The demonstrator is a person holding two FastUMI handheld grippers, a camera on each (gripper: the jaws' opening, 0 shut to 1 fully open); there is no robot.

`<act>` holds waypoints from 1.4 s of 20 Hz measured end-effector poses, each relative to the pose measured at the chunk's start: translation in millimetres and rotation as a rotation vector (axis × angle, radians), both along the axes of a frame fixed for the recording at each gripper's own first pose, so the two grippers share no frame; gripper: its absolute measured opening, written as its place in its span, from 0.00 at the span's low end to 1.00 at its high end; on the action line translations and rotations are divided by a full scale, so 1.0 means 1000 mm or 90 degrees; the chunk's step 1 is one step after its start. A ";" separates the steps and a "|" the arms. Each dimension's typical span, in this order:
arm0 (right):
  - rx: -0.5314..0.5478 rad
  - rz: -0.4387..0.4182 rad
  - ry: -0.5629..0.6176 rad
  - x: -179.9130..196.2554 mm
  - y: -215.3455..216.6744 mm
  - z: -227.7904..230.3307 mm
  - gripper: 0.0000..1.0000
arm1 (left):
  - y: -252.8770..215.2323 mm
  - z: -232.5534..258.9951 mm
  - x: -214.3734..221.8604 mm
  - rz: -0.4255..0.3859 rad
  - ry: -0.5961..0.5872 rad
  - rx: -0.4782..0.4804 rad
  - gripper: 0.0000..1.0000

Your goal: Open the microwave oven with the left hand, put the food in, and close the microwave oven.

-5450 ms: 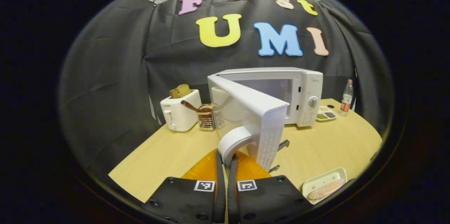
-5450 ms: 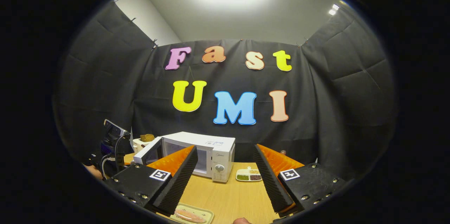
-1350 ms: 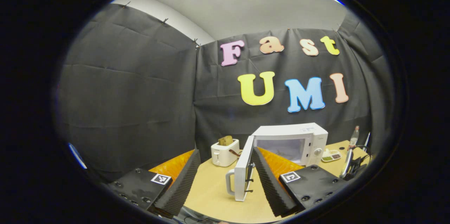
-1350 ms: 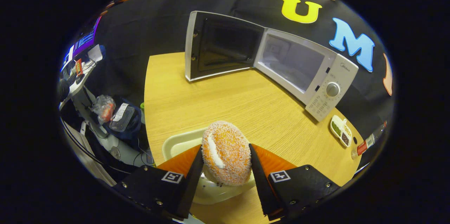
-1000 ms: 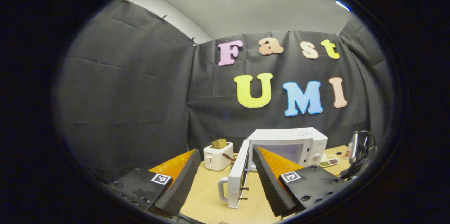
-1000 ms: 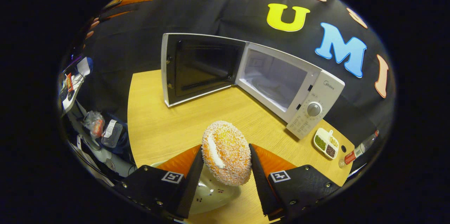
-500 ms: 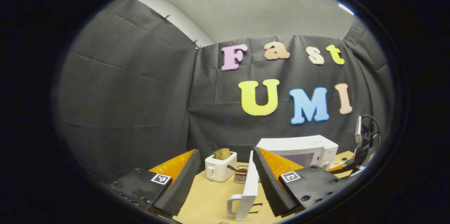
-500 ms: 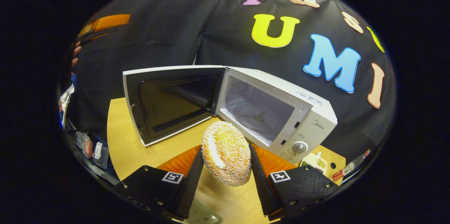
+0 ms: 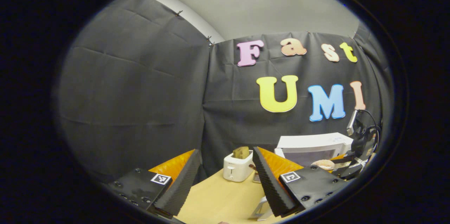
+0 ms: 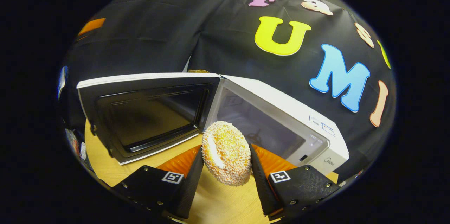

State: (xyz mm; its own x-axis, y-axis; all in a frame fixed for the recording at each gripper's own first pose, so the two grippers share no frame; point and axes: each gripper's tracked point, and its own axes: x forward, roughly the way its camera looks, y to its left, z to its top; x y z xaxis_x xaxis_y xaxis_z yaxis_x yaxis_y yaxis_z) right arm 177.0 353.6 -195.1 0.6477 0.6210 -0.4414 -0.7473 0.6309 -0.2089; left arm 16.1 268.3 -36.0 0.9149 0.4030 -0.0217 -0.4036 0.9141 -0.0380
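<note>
The food is a round orange bun (image 10: 226, 159) coated in pale crumbs. My right gripper (image 10: 225, 150) is shut on it, both fingers pressing its sides, and holds it in the air just in front of the white microwave (image 10: 281, 102). The microwave's door (image 10: 140, 115) stands swung wide to the left, baring the cavity (image 10: 260, 125). In the left gripper view my left gripper (image 9: 225, 181) is open with nothing between its fingers, held back from the microwave (image 9: 316, 143). At the far right there, the right gripper (image 9: 355, 153) holds the bun (image 9: 324, 164) at the oven's mouth.
A white toaster (image 9: 238, 168) with a slice of bread stands on the wooden table (image 9: 218, 199) left of the microwave. The door's edge and handle (image 9: 262, 210) show low between my left fingers. Black cloth walls close the booth behind and to the left.
The right gripper has lifted the bun off its plate and carried it up close to the open cavity. The left gripper, earlier shut on the door handle, is open and has drawn back and turned left.
</note>
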 end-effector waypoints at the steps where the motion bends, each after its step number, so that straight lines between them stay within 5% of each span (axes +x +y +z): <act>1: -0.005 -0.004 -0.008 0.008 0.004 -0.001 0.75 | 0.007 -0.002 0.000 0.005 0.001 -0.001 0.99; 12: -0.073 -0.025 -0.052 0.096 0.053 -0.057 0.75 | 0.069 -0.039 -0.009 0.067 0.051 -0.012 0.98; 20: -0.126 -0.069 -0.049 0.145 0.058 -0.110 0.75 | 0.068 -0.055 0.008 0.055 0.090 -0.003 0.97; 26: -0.148 -0.079 -0.043 0.150 0.051 -0.118 0.82 | 0.054 -0.065 0.023 0.031 0.098 -0.015 0.98; 28: -0.139 -0.071 -0.052 0.145 0.049 -0.108 0.92 | 0.048 -0.069 0.027 0.021 0.097 -0.016 0.97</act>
State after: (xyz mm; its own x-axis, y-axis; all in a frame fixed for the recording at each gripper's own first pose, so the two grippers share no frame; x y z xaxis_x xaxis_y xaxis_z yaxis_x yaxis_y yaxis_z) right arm 321.9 402.9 -303.2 0.7457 0.4394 -0.5008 -0.6508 0.6416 -0.4060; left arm 43.3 316.3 -105.4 0.8869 0.4298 -0.1695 -0.4355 0.9002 0.0038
